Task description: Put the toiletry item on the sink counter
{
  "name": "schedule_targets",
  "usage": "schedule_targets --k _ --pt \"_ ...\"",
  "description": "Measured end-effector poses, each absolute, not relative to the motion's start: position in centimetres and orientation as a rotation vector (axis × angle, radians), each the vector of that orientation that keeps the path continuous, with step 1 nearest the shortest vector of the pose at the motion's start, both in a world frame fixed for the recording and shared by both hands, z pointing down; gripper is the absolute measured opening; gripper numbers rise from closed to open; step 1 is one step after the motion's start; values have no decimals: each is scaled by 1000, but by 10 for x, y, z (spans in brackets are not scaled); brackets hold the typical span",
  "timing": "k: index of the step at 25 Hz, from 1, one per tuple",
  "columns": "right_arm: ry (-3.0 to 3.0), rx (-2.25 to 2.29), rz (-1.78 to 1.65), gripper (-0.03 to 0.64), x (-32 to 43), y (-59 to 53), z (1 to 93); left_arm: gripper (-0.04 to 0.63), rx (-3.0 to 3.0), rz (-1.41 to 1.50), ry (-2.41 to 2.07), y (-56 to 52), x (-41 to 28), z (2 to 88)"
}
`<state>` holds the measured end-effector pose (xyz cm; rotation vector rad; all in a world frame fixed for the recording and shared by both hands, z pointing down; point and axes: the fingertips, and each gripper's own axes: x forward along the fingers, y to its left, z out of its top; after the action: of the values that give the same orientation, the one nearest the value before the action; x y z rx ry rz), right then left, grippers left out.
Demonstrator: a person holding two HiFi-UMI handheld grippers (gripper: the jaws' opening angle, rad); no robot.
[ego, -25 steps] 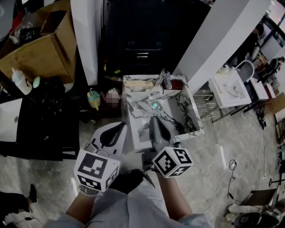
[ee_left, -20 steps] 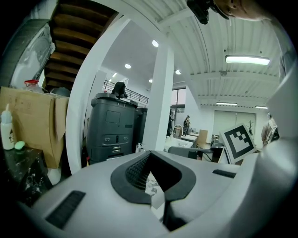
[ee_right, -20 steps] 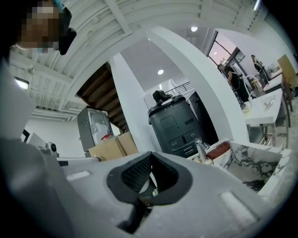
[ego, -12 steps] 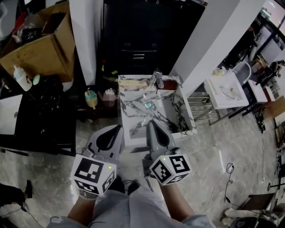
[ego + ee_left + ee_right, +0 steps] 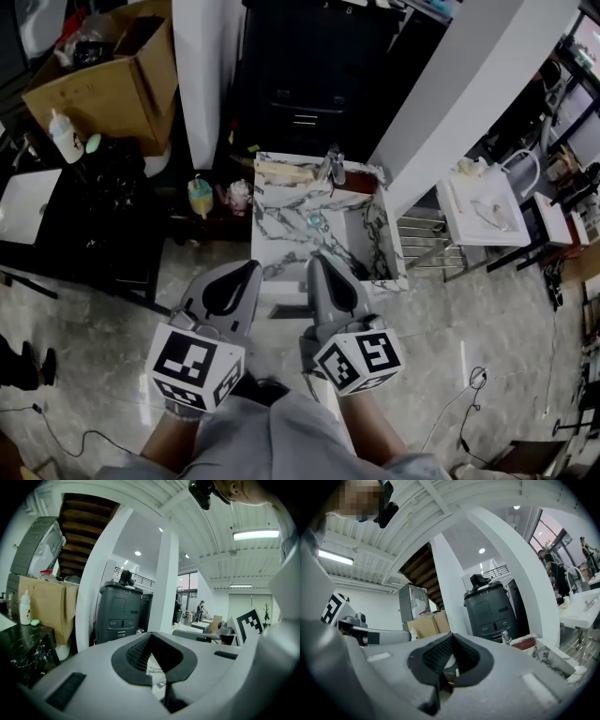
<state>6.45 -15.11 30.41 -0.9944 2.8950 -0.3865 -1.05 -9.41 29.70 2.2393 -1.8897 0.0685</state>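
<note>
The marble sink counter (image 5: pixel 272 234) stands in the middle of the head view, with a chrome faucet (image 5: pixel 333 167) at its back. My left gripper (image 5: pixel 249 268) and right gripper (image 5: pixel 315 260) are side by side just in front of it, both shut with nothing in them. A white bottle (image 5: pixel 64 137) stands on a black table at far left; it also shows in the left gripper view, white bottle (image 5: pixel 25 609). A yellow and teal bottle (image 5: pixel 200 198) sits low, left of the sink. Left gripper (image 5: pixel 150 637) and right gripper (image 5: pixel 451 638) jaws meet at the tips.
A cardboard box (image 5: pixel 112 75) is at the back left beside a white pillar (image 5: pixel 202 75). A dark cabinet (image 5: pixel 300 84) stands behind the sink. A slanted white column (image 5: pixel 469 94) and a second white basin (image 5: pixel 483 206) are at the right. Cables (image 5: pixel 469 380) lie on the floor.
The head view has shifted a little, so the sink and the table at left sit differently in frame. Both grippers stay shut and side by side, the right one drawn slightly back.
</note>
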Motion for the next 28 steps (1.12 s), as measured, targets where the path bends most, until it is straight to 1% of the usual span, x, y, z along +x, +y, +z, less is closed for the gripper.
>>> schedule_targets --k 28 --pt "2951 -842 -371 -3 99 -110 299 5 2169 40 -2012 -48 31 287"
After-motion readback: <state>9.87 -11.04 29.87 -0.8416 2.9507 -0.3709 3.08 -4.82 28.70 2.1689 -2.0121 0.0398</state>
